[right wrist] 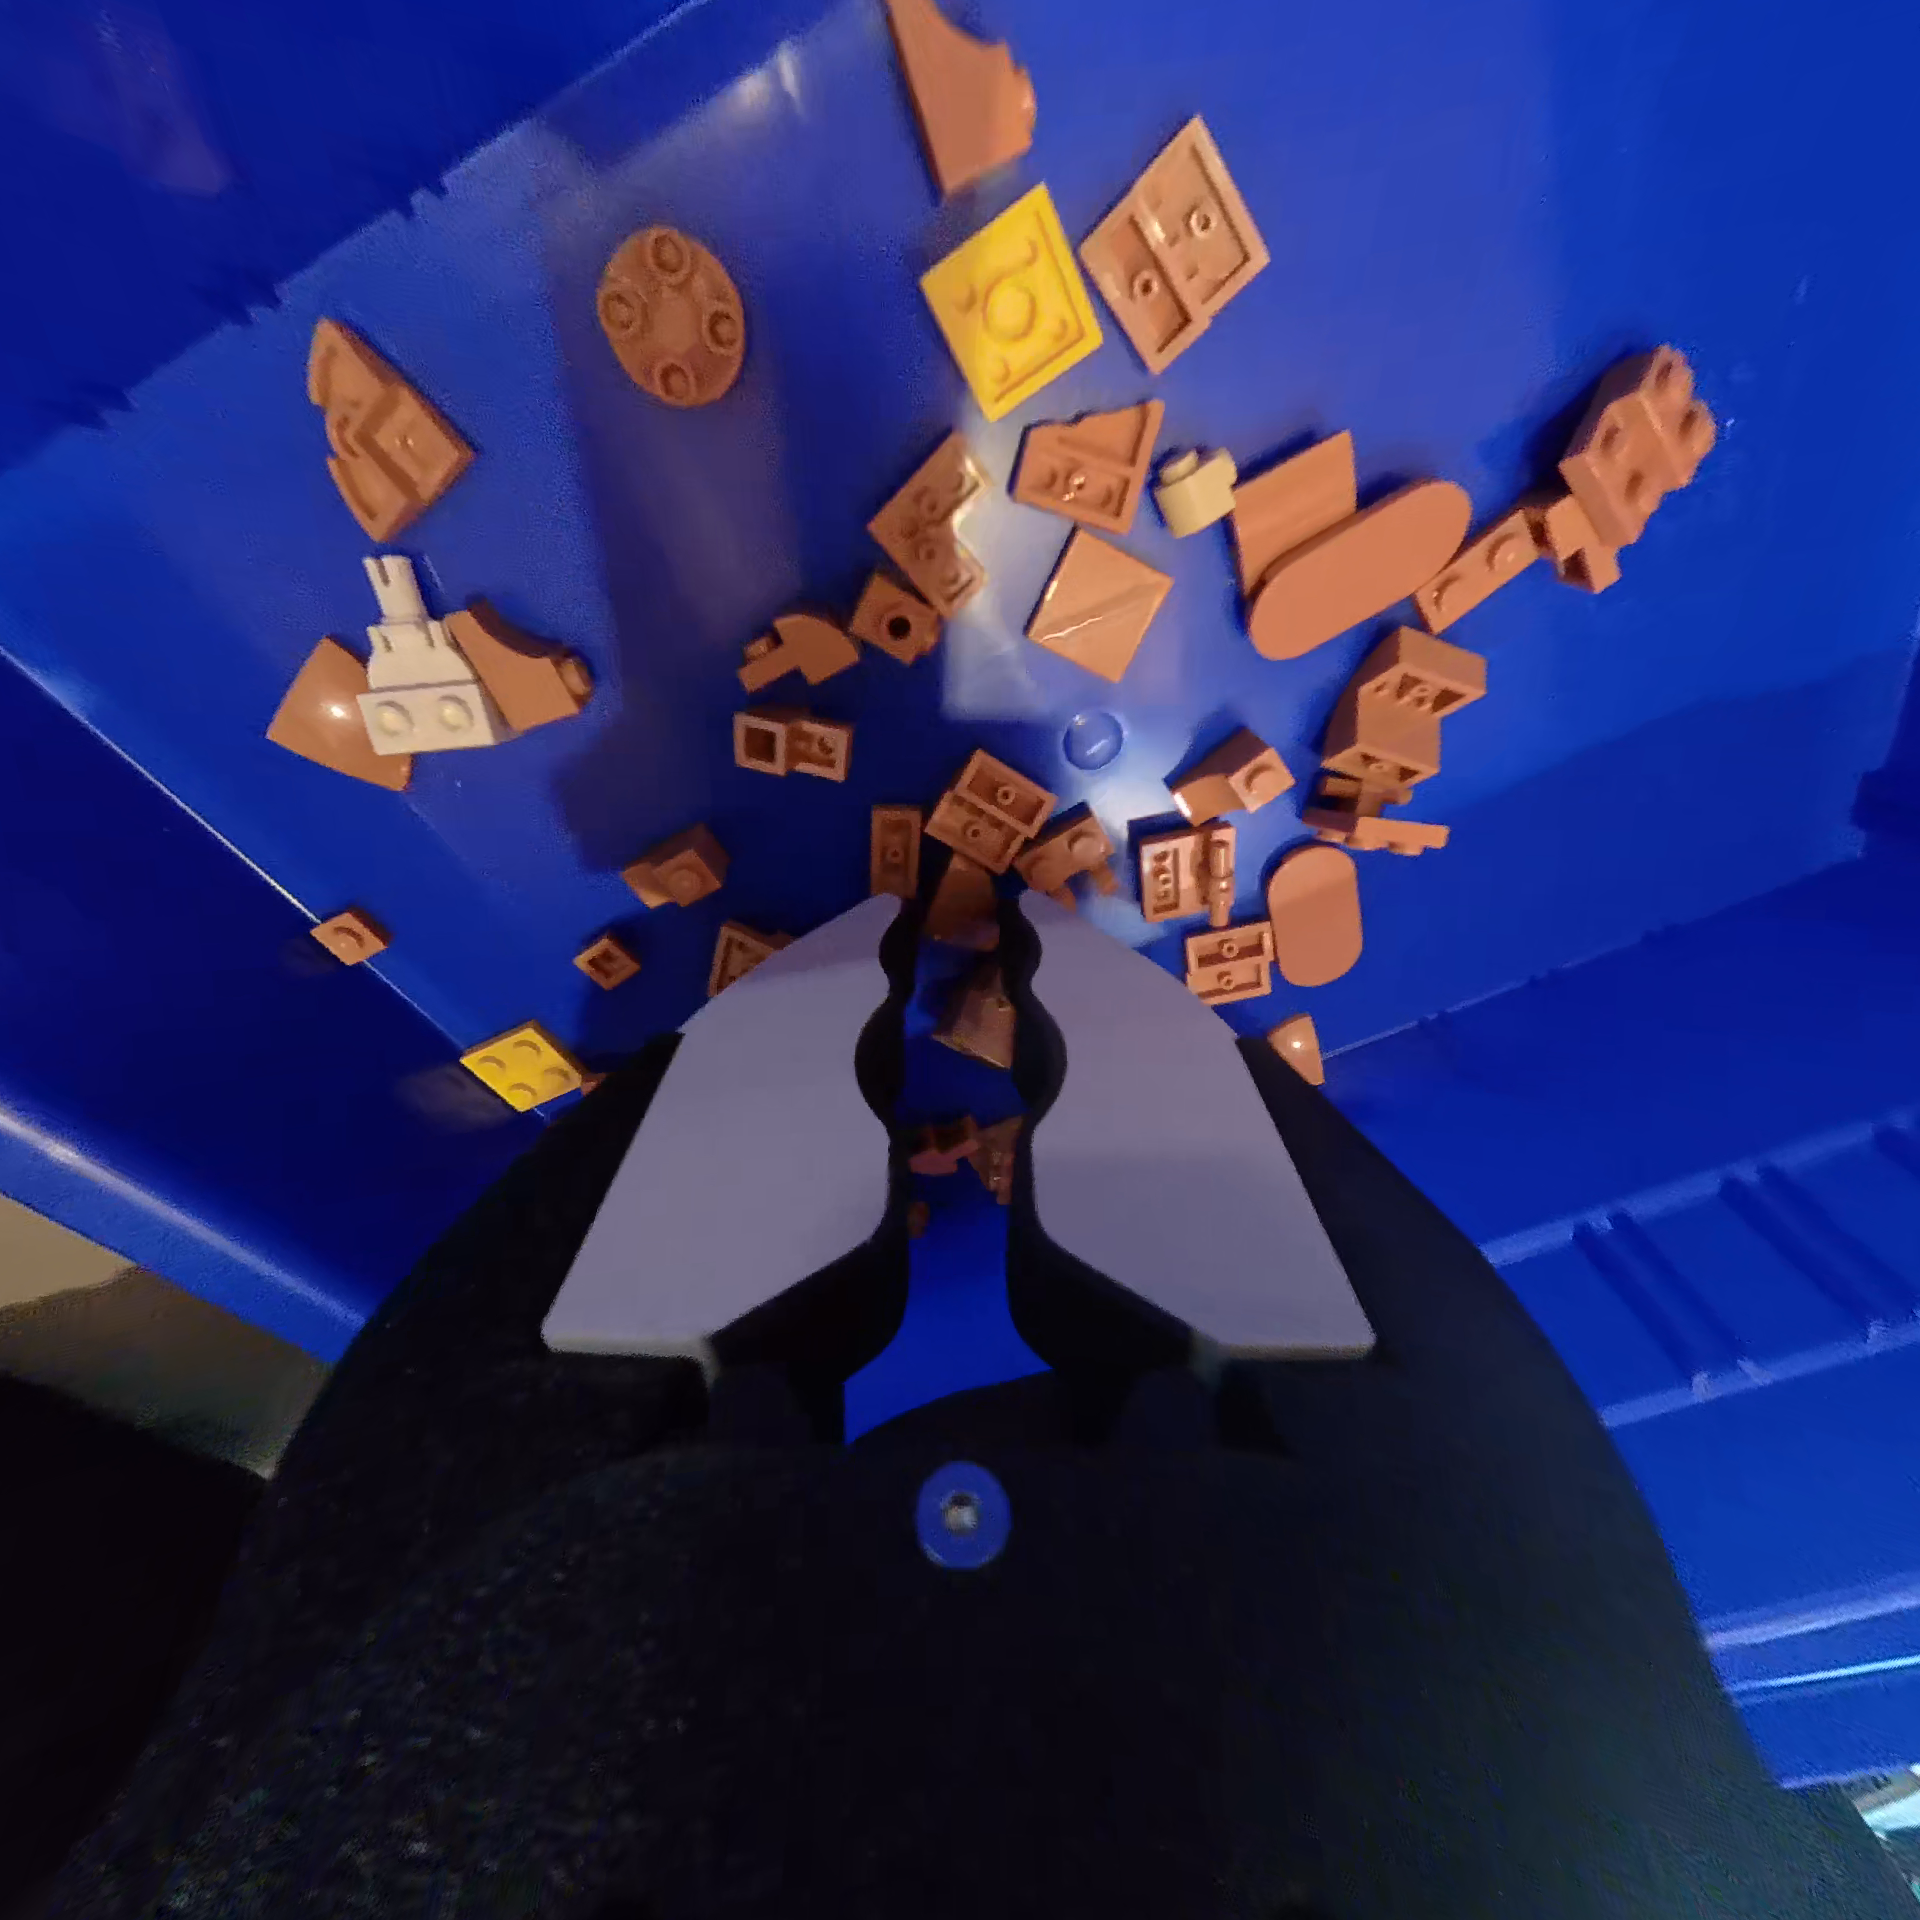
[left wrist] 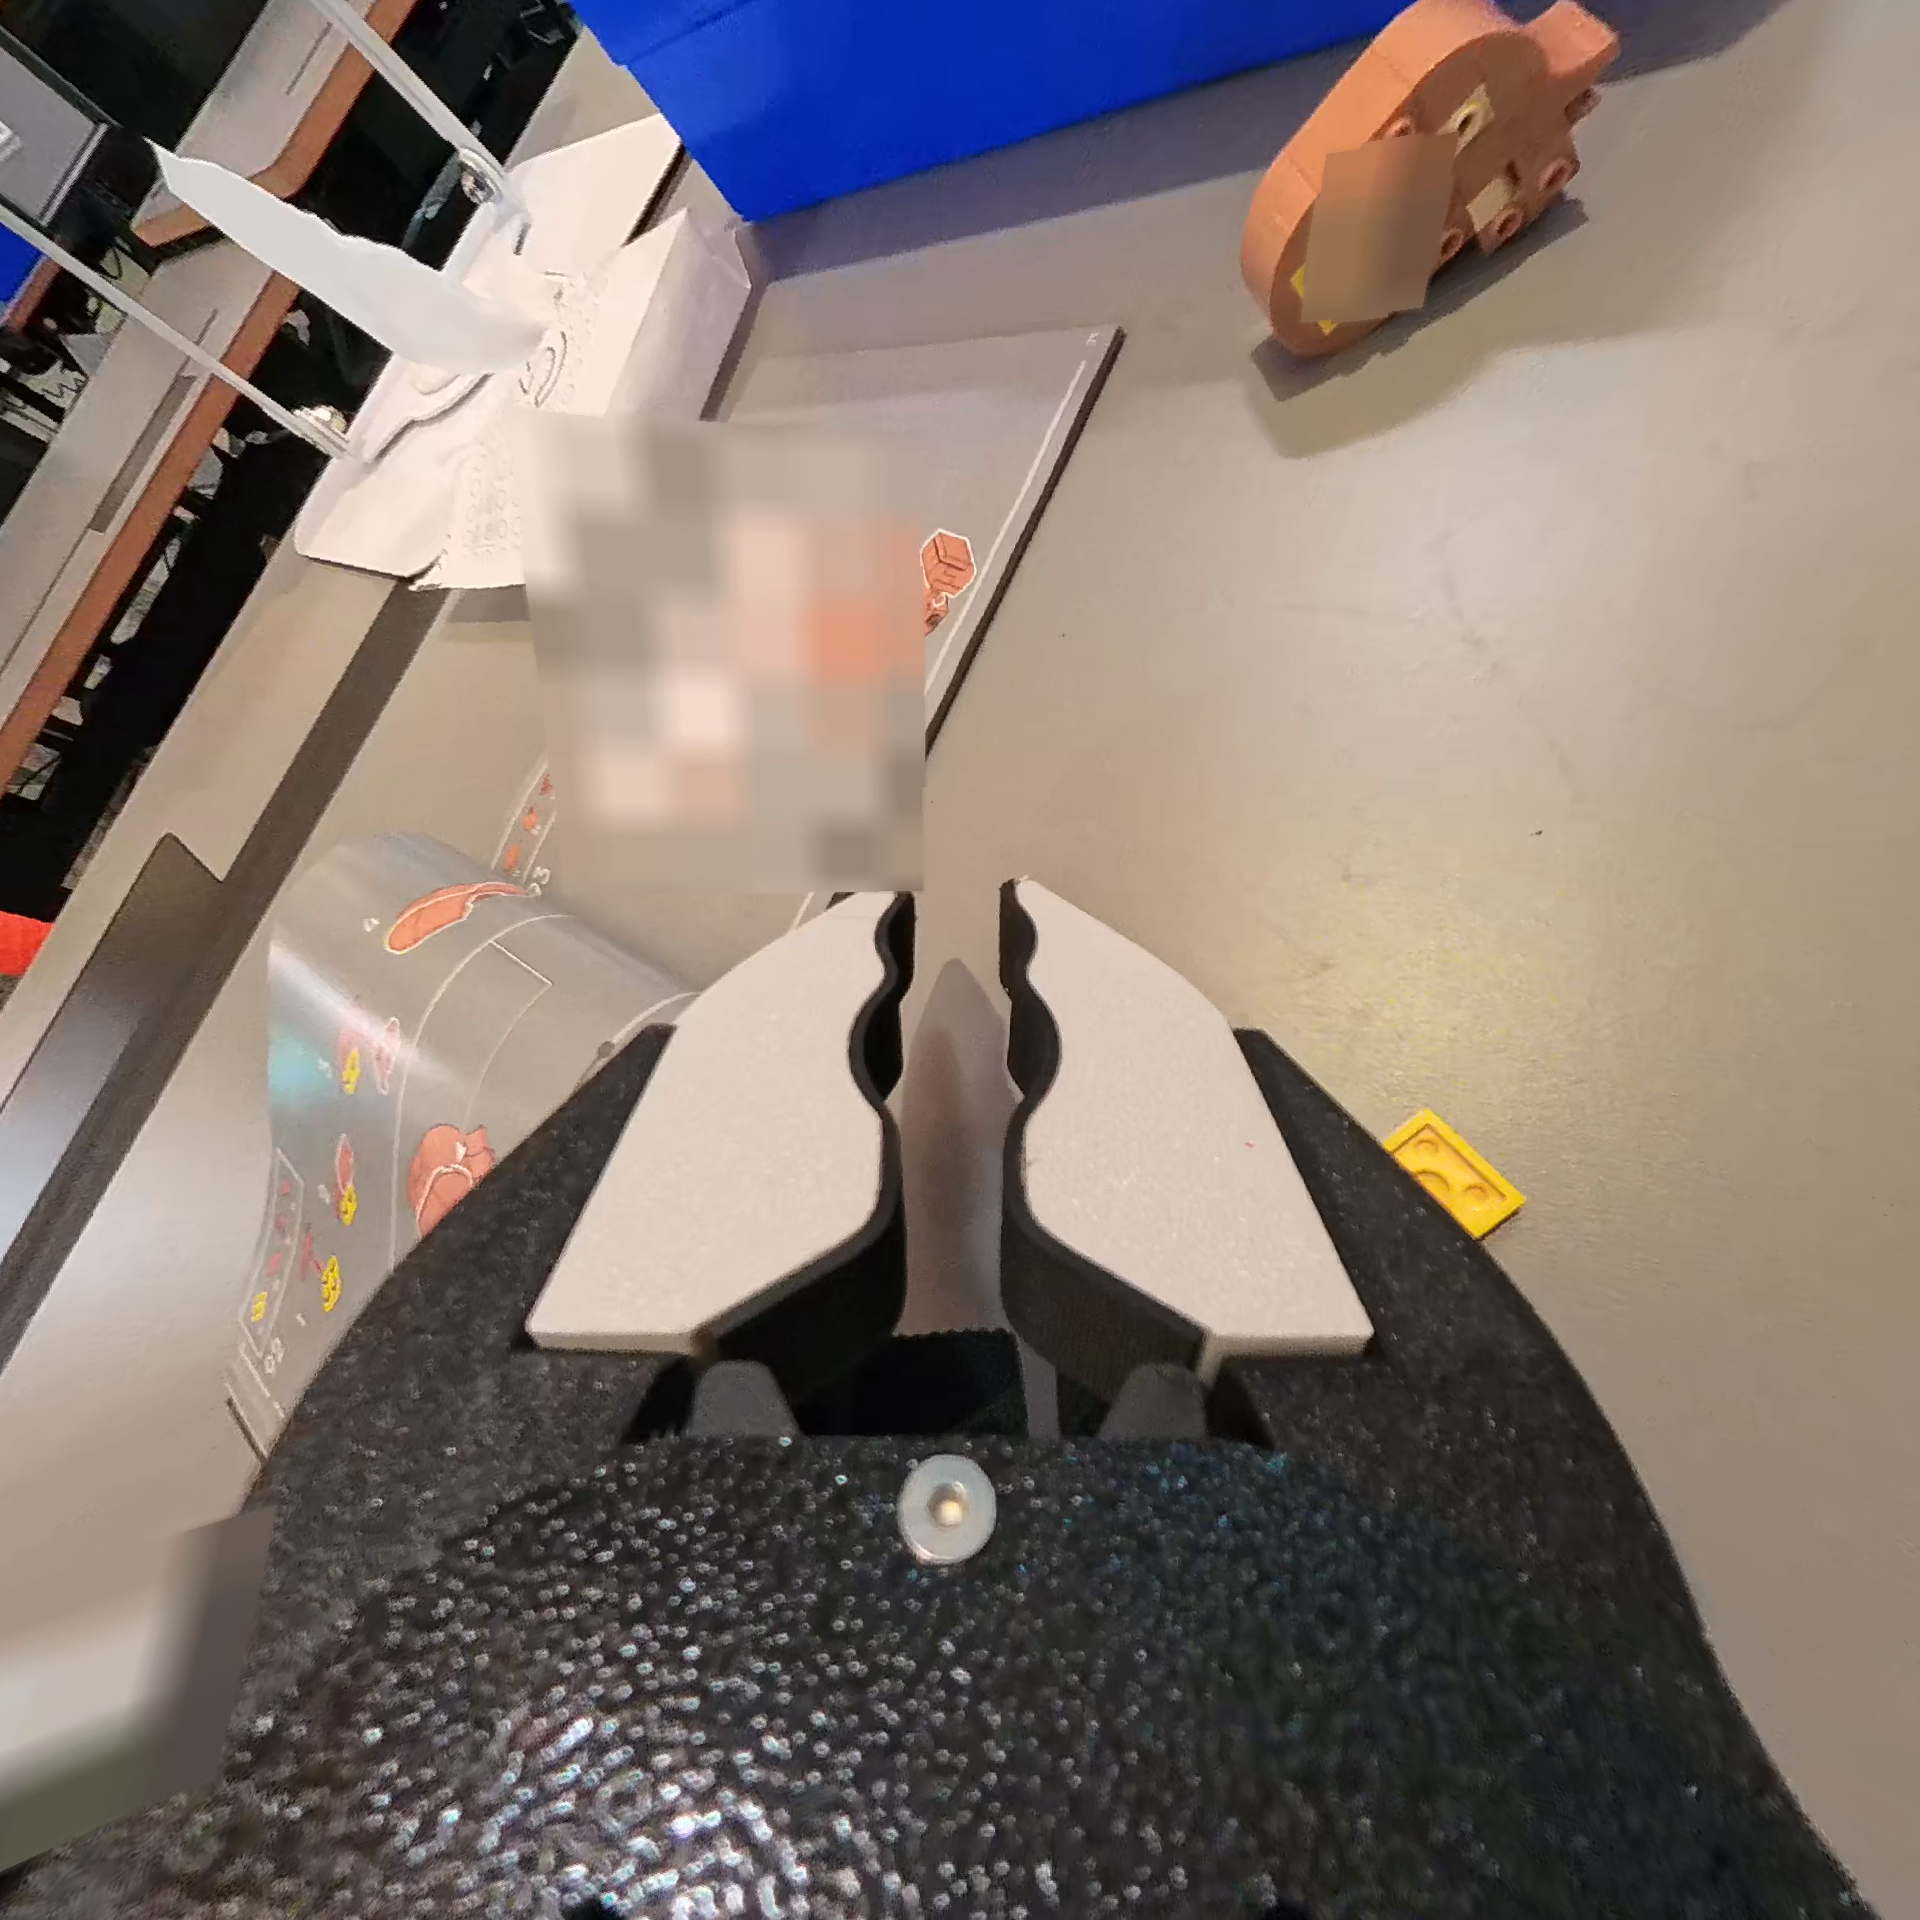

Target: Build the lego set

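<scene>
Blue plastic bin (right wrist: 312,520) holds scattered brown bricks, two yellow plates (right wrist: 1010,301) and a white piece (right wrist: 421,686). The right gripper (right wrist: 958,914), inside the bin, pinches a small brown brick (right wrist: 961,899) at its tips. The left gripper (left wrist: 956,914) hovers over the grey table (left wrist: 1455,727), jaws slightly apart with nothing between them.

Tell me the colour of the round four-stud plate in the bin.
Brown, like most pieces around it. The round plate shows best in the right wrist view, on the blue bin floor.

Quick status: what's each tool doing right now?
Left tool: slightly open, empty, over the grey table.
Right tool: in the blue bin, a brown brick between its tips; grip cannot be told.
</scene>
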Motion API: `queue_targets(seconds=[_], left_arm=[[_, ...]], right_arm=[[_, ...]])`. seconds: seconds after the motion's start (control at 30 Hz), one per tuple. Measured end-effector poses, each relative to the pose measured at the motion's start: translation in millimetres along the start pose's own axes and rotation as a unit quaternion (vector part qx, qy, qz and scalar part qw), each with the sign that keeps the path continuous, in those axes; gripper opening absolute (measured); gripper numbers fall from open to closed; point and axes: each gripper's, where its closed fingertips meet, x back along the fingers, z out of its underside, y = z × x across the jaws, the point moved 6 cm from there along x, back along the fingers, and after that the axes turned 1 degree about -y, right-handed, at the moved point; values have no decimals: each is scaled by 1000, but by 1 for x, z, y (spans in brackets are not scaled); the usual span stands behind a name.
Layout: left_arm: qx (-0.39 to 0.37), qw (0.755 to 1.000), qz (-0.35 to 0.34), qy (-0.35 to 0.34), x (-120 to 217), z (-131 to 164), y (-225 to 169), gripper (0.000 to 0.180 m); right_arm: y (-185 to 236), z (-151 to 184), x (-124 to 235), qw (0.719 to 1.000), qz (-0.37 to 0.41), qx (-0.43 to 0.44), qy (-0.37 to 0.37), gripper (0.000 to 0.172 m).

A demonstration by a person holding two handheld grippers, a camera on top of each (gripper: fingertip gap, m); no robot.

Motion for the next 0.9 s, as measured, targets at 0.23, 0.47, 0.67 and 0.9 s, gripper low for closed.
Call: queue_targets(seconds=[0.23, 0.47, 0.67, 0.9], left_arm=[[-3, 1000, 3, -1, 1, 0, -1, 15], [13, 1000, -9, -20, 11, -6, 5, 15], [13, 999, -29, -36, 23, -7, 15, 15], [-8, 1000, -7, -7, 33, 7, 13, 15]], right_arm=[[-6, -2, -1, 998, -44, -29, 16, 17], [-4, -1, -1, 998, -35, -44, 7, 16], [4, 4, 5, 999, -10, -42, 4, 16], [33, -14, 77, 991, 62, -27, -115, 15]])
